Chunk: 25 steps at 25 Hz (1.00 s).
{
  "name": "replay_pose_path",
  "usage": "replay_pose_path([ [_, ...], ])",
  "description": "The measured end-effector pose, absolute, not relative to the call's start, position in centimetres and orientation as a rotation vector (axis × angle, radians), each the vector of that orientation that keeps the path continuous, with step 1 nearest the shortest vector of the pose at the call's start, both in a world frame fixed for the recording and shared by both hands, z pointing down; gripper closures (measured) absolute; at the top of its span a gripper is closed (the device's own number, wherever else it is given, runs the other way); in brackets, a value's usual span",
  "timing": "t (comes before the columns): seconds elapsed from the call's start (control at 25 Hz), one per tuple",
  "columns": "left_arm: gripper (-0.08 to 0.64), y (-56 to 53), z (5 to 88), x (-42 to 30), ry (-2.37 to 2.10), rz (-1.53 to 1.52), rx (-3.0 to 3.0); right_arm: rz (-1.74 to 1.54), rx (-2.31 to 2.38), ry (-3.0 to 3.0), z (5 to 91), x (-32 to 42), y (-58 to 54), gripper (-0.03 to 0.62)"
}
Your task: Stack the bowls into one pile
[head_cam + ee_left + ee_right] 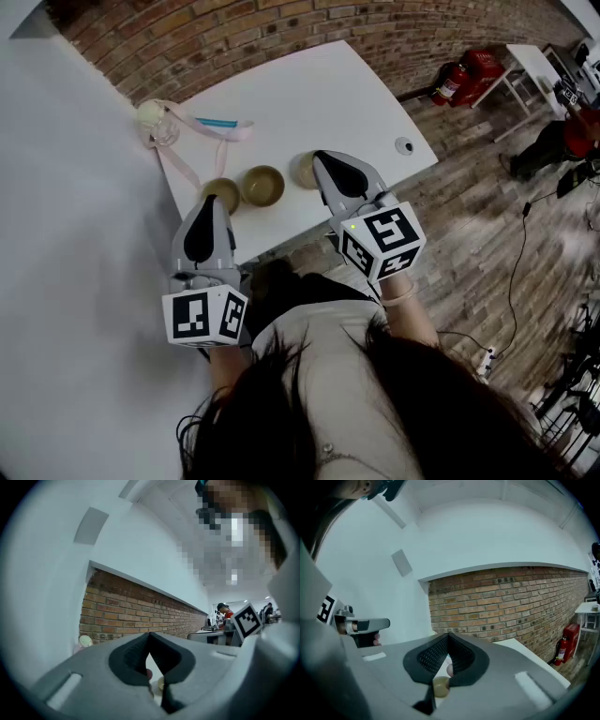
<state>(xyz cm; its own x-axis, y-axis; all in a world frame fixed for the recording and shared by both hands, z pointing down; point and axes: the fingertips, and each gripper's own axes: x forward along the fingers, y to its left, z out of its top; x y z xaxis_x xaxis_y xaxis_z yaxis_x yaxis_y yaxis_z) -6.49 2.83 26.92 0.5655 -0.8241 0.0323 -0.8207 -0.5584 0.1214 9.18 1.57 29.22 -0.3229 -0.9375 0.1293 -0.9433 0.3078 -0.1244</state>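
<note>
Three olive-brown bowls stand apart in a row near the front edge of the white table (309, 94): a left bowl (226, 189), a middle bowl (262, 185) and a right bowl (303, 171). My left gripper (213, 201) hangs above the left bowl's near rim and hides part of it. My right gripper (322, 158) is over the right bowl's right side. Both grippers are shut with nothing between the fingers. In the right gripper view, the right gripper (449, 637) shows a bowl (440, 686) through the gap below its tips. The left gripper (149, 637) also shows a bowl's edge (161, 684).
At the table's back left stand a glass jar with a pale ball (155, 120), a pink ribbon (178, 161) and a blue stick (218, 123). A small round object (404, 145) lies near the right edge. Red fire extinguishers (451, 82) stand by the brick wall (281, 28).
</note>
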Motion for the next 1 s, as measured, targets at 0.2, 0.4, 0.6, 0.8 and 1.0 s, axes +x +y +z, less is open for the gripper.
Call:
replay_pose_path([
  [0.2,0.56,1.7,27.3,-6.9,-1.401,-0.021,2.673,0.296,1.83,-2.511,29.5,8.9,0.7,0.589],
  [0.4,0.56,0.3,27.9,-7.8,-1.393,-0.004,2.674,0.336,1.845,-2.508,29.8,8.2,-0.4,0.589],
  [0.6,0.56,-1.2,28.6,-8.9,-1.374,0.009,2.672,0.347,1.848,-2.488,30.3,7.2,-1.7,0.589],
  [0.8,0.56,-2.1,29.0,-10.0,-1.354,0.013,2.674,0.343,1.866,-2.455,30.6,6.4,-2.7,0.589],
  [1.0,0.56,-3.2,29.5,-11.2,-1.334,0.016,2.674,0.352,1.903,-2.417,30.9,5.6,-3.8,0.589],
])
